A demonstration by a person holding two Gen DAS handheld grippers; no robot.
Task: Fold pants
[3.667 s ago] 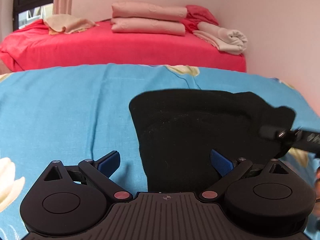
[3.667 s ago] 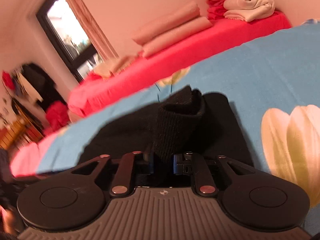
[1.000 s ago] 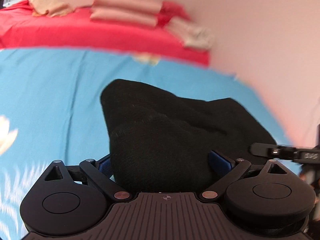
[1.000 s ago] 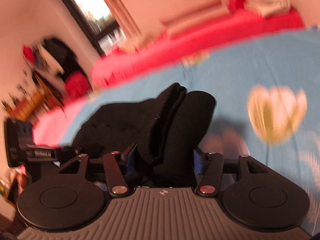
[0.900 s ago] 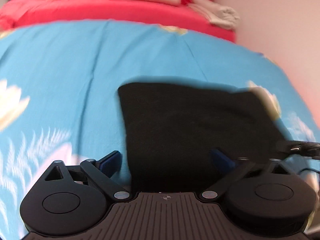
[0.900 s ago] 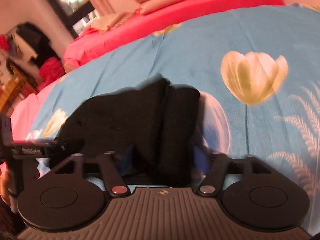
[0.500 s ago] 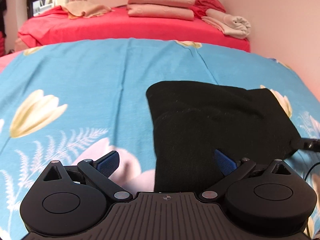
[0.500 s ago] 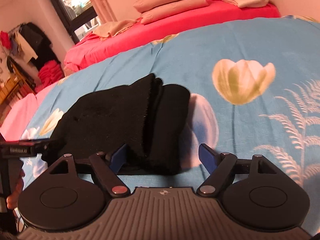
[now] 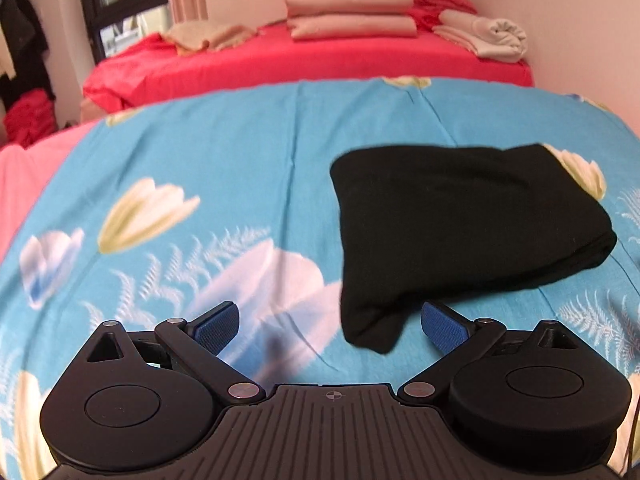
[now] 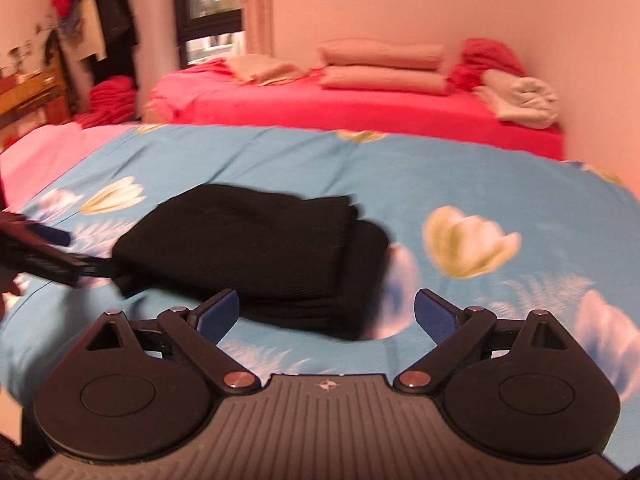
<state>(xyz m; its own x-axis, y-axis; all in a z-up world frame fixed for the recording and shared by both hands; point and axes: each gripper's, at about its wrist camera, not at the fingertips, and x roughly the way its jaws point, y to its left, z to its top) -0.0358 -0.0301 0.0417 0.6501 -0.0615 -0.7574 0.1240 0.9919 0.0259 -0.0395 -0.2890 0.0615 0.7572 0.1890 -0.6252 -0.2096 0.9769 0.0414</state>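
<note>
While the folded black pants (image 9: 452, 220) lie on the blue flowered bed cover (image 9: 224, 152), both grippers hold nothing. The left gripper (image 9: 330, 326) has its fingers spread; the right gripper (image 10: 327, 312) is opening its fingers. Behind, a red bed (image 10: 340, 110) carries folded pink bedding (image 10: 382, 66).

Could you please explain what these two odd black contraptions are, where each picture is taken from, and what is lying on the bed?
There is no robot here: a person holds a two-finger gripper in each hand, and a fisheye camera on each looks forward along its blue-padded fingers. One picture comes from the left gripper, the other from the right gripper. On the blue flowered bedspread lie folded black pants. Neither gripper holds anything: the left one's jaws stand open, with only a corner of the pants lying between them untouched, and the right one's jaws are opening, just short of the folded stack. Behind is a red bed with folded pink bedding stacked on it.
</note>
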